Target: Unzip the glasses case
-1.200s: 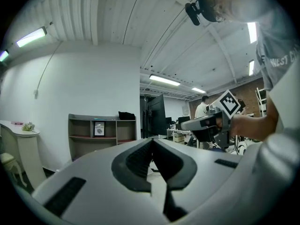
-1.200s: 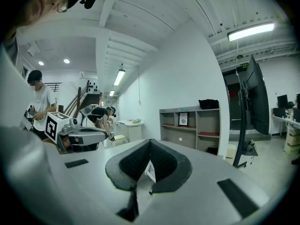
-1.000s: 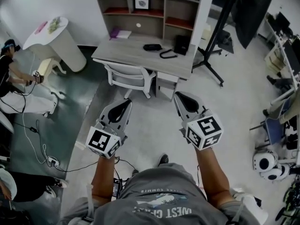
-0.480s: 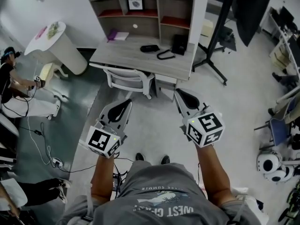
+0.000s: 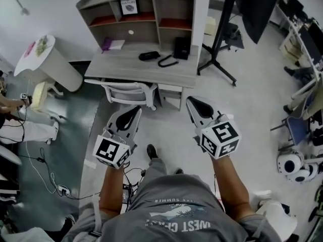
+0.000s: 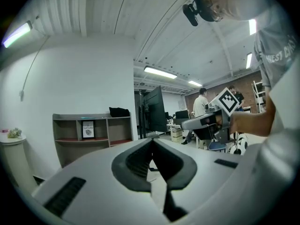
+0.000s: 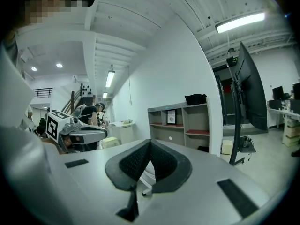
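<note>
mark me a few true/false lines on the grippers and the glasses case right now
1. The left gripper and the right gripper both have their jaws together, with nothing between them. True.
2. The glasses case lies on the desk. True.
3. The left gripper touches the glasses case. False: it is held over the floor, short of the desk.
4. The right gripper holds the black loop. False: the loop lies on the desk beside the case.
</note>
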### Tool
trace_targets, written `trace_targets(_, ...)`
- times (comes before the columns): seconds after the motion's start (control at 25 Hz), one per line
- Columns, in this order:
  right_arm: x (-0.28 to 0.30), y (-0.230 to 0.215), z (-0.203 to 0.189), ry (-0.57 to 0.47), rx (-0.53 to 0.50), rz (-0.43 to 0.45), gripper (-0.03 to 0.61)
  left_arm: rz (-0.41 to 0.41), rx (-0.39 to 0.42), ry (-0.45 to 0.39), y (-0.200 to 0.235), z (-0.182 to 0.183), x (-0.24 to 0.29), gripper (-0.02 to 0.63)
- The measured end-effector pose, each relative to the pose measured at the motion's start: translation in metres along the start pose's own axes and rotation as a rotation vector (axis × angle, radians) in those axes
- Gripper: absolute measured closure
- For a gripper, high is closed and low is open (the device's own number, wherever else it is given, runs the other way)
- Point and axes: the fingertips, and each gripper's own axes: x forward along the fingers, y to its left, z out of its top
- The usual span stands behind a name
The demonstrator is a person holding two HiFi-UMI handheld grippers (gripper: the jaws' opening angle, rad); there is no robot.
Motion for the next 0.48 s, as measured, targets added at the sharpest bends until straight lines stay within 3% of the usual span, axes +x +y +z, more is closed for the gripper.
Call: trace_targets(0.48, 0.089, -0.018, 0.01, 0.039, 0.002, -0.128, 0.566, -0.105, -0.028, -0.045, 0.108, -0.014, 0.051, 0.615)
